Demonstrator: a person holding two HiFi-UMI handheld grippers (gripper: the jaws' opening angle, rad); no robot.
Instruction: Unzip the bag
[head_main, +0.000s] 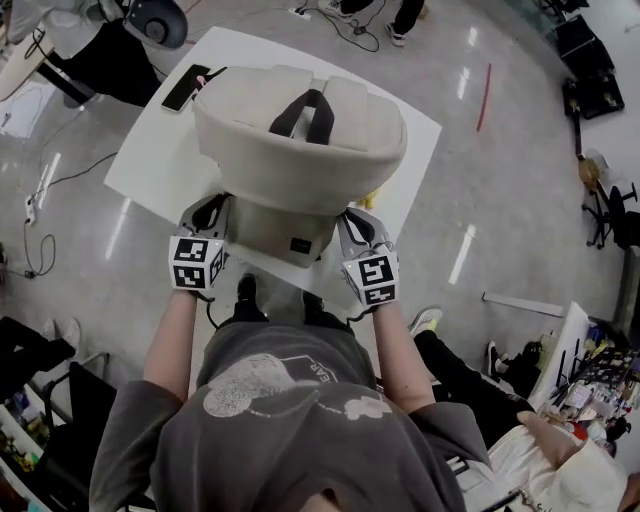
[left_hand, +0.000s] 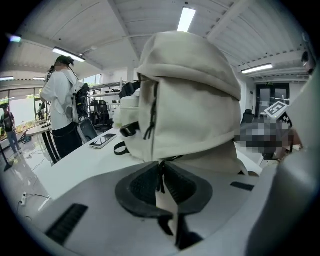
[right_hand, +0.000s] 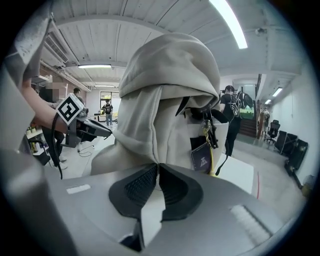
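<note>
Tension decides it: left gripper (head_main: 208, 218) pinches the dark zip pull (left_hand: 160, 176) low on the beige fabric backpack (head_main: 300, 130) on a white table (head_main: 150, 170); right gripper (head_main: 355, 228) nips cloth opposite. Draw it steadily, keeping the cloth taut.

Matt beige cloth bag (head_main: 250, 150); smooth white table (head_main: 150, 170).

Lab hall: strip lights (left_hand: 186, 19), office chairs (head_main: 612, 215)
</note>
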